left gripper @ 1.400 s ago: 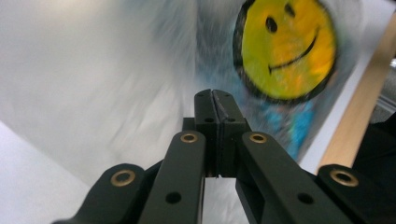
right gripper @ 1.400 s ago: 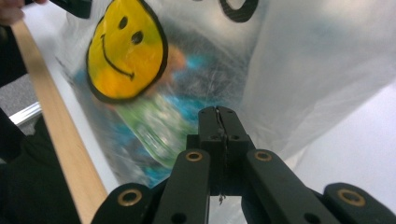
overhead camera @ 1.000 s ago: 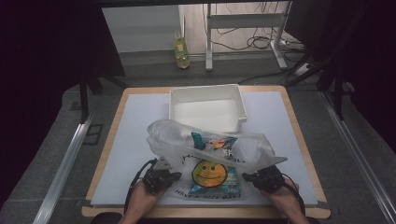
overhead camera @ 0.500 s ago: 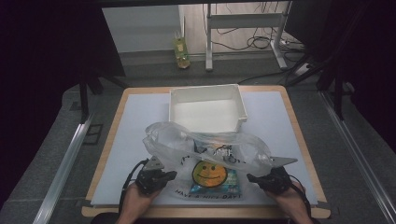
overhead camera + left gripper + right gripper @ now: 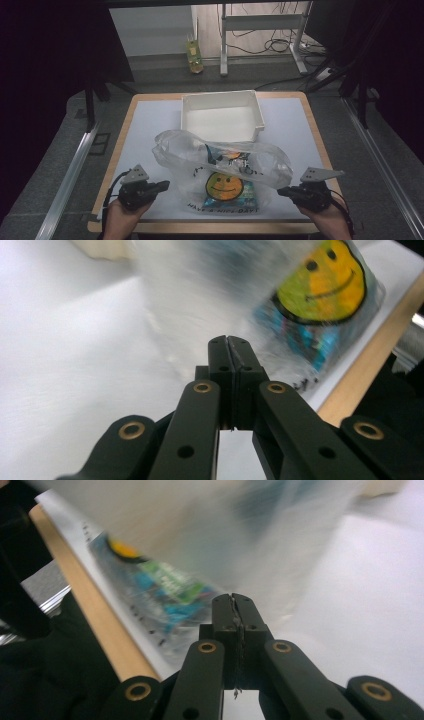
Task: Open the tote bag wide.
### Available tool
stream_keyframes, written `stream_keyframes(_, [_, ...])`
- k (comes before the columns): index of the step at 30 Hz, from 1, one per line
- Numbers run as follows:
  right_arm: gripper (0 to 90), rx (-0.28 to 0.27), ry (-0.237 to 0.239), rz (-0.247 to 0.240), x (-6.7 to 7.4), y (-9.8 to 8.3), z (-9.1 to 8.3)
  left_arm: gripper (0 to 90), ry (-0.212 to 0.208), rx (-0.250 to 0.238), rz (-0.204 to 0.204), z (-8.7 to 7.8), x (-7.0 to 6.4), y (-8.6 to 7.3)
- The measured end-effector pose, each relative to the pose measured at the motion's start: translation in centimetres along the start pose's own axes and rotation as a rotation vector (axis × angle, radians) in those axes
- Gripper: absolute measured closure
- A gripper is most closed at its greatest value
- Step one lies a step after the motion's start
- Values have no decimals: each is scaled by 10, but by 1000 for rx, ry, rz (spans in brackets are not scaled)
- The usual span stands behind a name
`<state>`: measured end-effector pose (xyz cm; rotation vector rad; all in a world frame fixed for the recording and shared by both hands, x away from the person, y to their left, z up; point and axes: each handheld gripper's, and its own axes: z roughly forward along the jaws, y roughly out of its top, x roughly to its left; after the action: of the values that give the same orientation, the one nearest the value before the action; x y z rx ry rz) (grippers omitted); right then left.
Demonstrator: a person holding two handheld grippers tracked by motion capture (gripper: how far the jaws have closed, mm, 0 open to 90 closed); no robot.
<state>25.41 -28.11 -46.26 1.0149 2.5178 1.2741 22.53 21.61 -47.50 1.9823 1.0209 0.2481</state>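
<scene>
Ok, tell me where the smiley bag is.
In the high view the smiley bag lies near the table's front edge, between the left claw and the right claw, just in front of the white tray.

From the high view you look forward and down over the table (image 5: 150, 125) from your own side, far enough back to take in both your grippers, the left gripper (image 5: 165, 185) and the right gripper (image 5: 281, 190). The left gripper view rides close behind its jaws and faces across the table toward the smiley bag (image 5: 320, 285) just ahead. The right gripper view does likewise from the opposite side, the bag's blurred film near its tips. All three views share that bag and the table's near edge.
</scene>
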Motion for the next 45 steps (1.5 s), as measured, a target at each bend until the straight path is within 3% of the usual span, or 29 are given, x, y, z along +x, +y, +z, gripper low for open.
stream_keyframes(6, [886,-62,-15,19,-12,13,-26,892,-4,-21,-13,-24,14,19])
stream_keyframes(11, [886,-93,25,33,-16,25,-42,891,-39,-40,3,-45,19,40])
stream_keyframes(15, [886,-125,96,32,-19,40,-59,891,-53,-75,25,-64,22,61])
stream_keyframes(24, [885,-162,119,25,-18,52,-69,891,-58,-155,60,-90,20,90])
stream_keyframes(27, [886,-154,116,31,-18,53,-67,891,-112,-198,73,-98,16,105])
stream_keyframes(30, [885,-157,120,38,-19,52,-67,891,-150,-208,79,-96,12,110])
stream_keyframes(33, [886,-158,126,40,-19,53,-69,891,-196,-172,91,-78,5,113])
stream_keyframes(35, [886,-163,129,38,-17,55,-70,891,-199,-156,94,-71,3,112])
stream_keyframes(38, [886,-172,135,35,-15,56,-74,891,-204,-87,98,-45,-1,103])
stream_keyframes(45, [886,-180,146,16,-8,64,-79,890,-200,-19,93,-9,-2,88])
